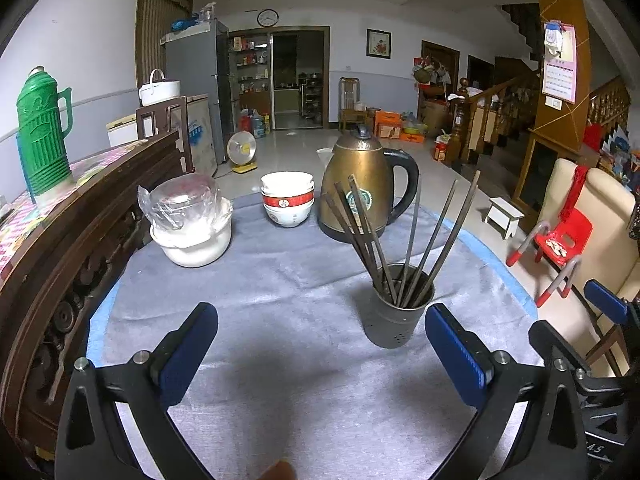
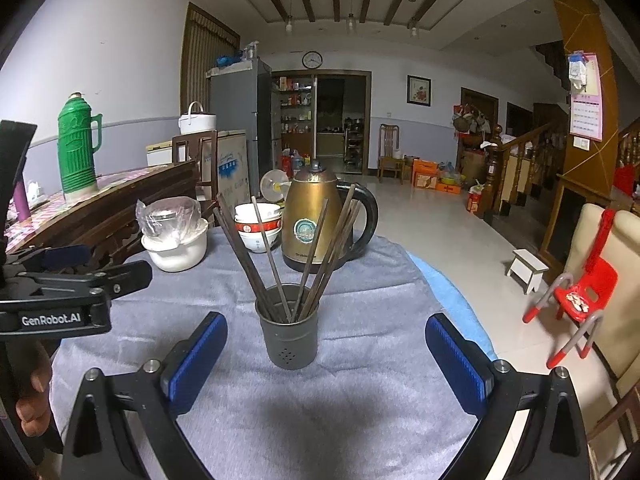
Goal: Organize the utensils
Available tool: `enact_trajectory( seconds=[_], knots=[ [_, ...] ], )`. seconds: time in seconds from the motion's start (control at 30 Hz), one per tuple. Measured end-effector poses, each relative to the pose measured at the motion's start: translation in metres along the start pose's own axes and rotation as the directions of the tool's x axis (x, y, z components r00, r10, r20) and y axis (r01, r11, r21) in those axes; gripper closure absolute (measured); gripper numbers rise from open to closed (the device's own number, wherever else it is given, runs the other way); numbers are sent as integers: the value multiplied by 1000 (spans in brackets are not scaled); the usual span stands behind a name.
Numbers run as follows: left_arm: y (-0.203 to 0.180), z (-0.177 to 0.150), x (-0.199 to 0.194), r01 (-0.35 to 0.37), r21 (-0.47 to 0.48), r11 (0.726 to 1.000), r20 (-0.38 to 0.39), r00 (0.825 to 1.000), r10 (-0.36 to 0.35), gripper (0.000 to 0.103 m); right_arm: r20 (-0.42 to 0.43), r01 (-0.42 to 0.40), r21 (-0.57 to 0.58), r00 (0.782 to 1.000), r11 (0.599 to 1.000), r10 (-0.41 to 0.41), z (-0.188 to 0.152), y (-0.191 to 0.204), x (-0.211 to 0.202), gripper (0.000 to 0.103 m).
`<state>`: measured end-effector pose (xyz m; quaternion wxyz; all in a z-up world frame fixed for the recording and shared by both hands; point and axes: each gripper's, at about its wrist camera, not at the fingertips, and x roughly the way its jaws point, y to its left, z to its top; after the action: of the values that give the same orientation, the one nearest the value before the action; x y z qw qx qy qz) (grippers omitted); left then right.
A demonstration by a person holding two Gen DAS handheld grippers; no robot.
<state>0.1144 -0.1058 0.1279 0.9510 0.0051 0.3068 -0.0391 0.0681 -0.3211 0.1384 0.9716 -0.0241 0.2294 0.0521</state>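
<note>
- Several chopsticks (image 2: 276,256) stand fanned in the metal holder (image 2: 288,338), toward the table's (image 1: 280,280) near right edge.
- Both the left gripper (image 1: 322,344) and right gripper (image 2: 326,354) hover wide open, gripping nothing.
- Sorting looks finished, though loose utensils could lie out of view.
- Next: probably just withdraw.

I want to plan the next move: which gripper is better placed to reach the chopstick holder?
Probably the right gripper: the chopstick holder sits centred between its open fingers. For the left gripper it stands off-centre, near the right finger.
</note>
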Motion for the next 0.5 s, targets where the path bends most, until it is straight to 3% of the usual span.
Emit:
enact_trajectory(
  seconds=[0.5],
  knots=[
    [-3, 5, -2, 22, 4, 1000, 0, 1000, -22, 0, 3, 10, 3, 1000, 1000, -10, 3, -4, 2, 2]
  ],
)
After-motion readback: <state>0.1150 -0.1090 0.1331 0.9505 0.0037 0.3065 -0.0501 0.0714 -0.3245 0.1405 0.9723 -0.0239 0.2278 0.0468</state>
